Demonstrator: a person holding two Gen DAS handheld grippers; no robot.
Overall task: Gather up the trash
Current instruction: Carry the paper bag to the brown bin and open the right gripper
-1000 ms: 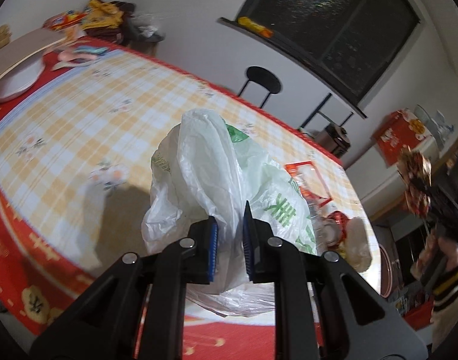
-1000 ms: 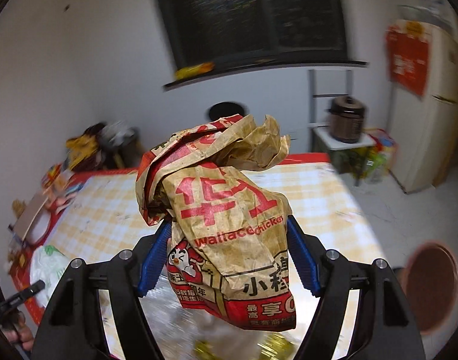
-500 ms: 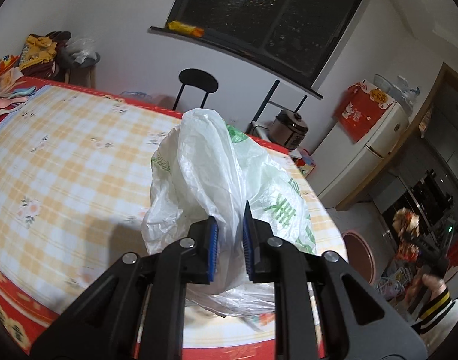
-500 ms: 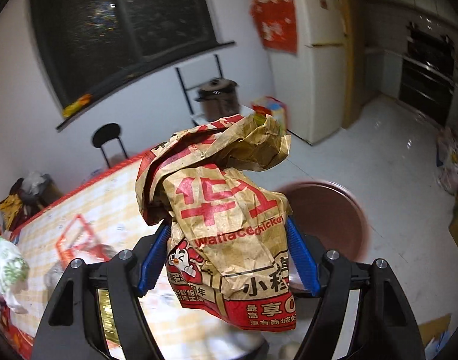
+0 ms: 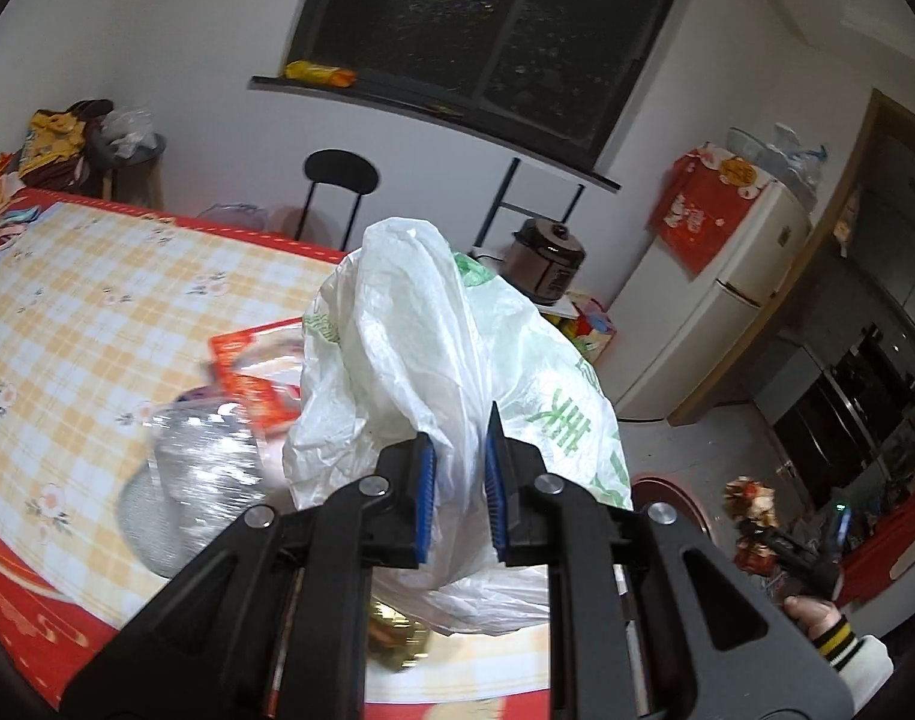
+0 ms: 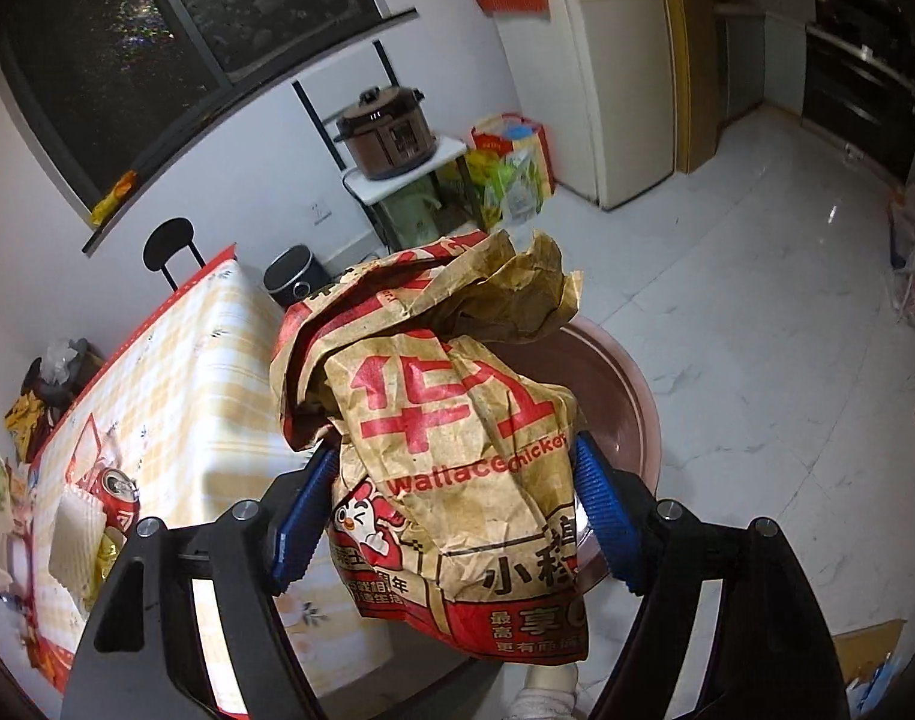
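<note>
Left wrist view, count: one white plastic bag with green print, one red wrapper, one clear crinkled plastic pack, one chair, one cooker, one fridge.
Left wrist view, jaws: the left gripper has its jaws drawn close, clamped on a gathered fold of the plastic bag, which hangs over the near edge of the bench.
Left wrist view, bench: yellow check cloth with a red border; the red wrapper and the clear pack lie just left of the bag.
Left wrist view, far right: a hand in a striped cuff holds the other tool, low beside a round brown basin on the floor.
Right wrist view, count: one crumpled brown paper bag with red print, one brown basin, one red can, one cooker, one fridge.
Right wrist view, jaws: the right gripper has its jaws set wide, and they have just been opening a little; the paper bag sits between them, both pads against its sides.
Right wrist view, place: the paper bag is held over the basin on the white tiled floor, beside the end of the bench.
</note>
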